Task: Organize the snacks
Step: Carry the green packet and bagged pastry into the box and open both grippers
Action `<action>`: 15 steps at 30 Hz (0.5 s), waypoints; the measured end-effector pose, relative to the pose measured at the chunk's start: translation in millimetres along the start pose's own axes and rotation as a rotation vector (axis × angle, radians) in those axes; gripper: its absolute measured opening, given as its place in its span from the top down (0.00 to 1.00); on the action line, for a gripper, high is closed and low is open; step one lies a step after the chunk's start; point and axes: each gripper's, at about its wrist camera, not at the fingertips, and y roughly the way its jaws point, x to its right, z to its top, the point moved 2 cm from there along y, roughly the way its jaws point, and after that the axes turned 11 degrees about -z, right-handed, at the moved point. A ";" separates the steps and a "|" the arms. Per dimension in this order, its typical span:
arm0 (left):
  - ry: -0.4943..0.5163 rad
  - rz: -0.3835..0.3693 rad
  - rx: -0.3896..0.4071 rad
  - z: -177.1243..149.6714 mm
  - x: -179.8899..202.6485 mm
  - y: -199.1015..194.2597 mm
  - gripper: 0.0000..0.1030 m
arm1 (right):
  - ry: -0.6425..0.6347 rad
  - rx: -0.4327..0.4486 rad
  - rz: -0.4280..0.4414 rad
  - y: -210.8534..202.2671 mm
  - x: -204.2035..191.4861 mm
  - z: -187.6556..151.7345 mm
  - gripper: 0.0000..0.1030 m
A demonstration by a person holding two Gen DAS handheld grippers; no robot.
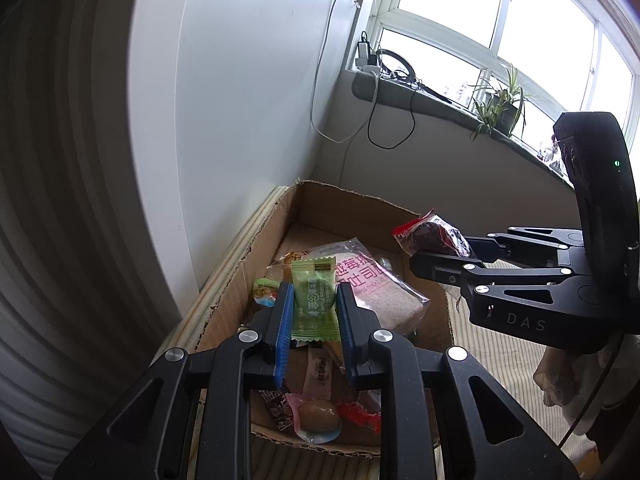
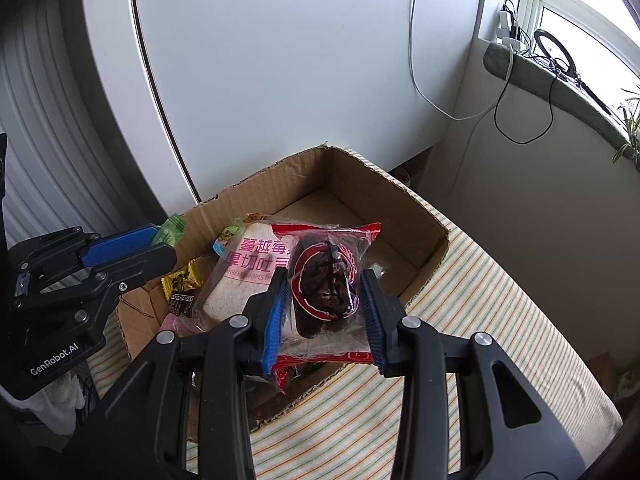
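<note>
Green candy sachet (image 1: 314, 300) is pinched upright in left gripper (image 1: 311, 312) jaws; dark cake packet (image 2: 326, 280) is clamped in right gripper (image 2: 323, 312). Both are held over cardboard box (image 2: 400, 196), directly below; pink toast bag (image 2: 248, 272) is already inside.

Cardboard box (image 2: 404, 208): plain brown, corrugated edges. Cloth (image 2: 472, 320) under the box: cream with thin green and orange stripes. Sachet (image 1: 314, 300) above the box: light green, white print. Cake packet (image 2: 332, 280) above the box: clear film, red borders, dark brown contents. Bread bag (image 2: 248, 268) inside the box: clear, pink label. Gripper pads (image 2: 276, 320): blue; frames black. Wall behind the box: white.
</note>
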 end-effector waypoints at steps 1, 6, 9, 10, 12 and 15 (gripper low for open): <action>-0.002 -0.001 -0.003 -0.1 -0.8 1.0 0.81 | 0.001 -0.003 0.002 1.8 -0.7 0.3 0.64; -0.005 0.000 -0.016 0.2 -2.3 5.8 0.80 | 0.005 -0.010 0.009 7.3 -1.7 1.3 0.64; -0.004 0.000 -0.020 2.0 -2.3 8.5 0.80 | 0.001 -0.014 0.020 8.3 -2.3 1.5 0.64; -0.004 0.001 -0.018 2.3 -2.3 8.7 0.80 | 0.000 -0.010 0.020 8.0 -2.9 1.6 0.64; -0.005 0.006 -0.016 2.9 -2.1 8.7 0.79 | 0.000 -0.006 0.017 7.6 -2.9 2.1 0.63; -0.006 0.011 -0.019 2.9 -1.5 8.5 0.79 | 0.000 0.001 0.010 5.3 -3.5 2.0 0.58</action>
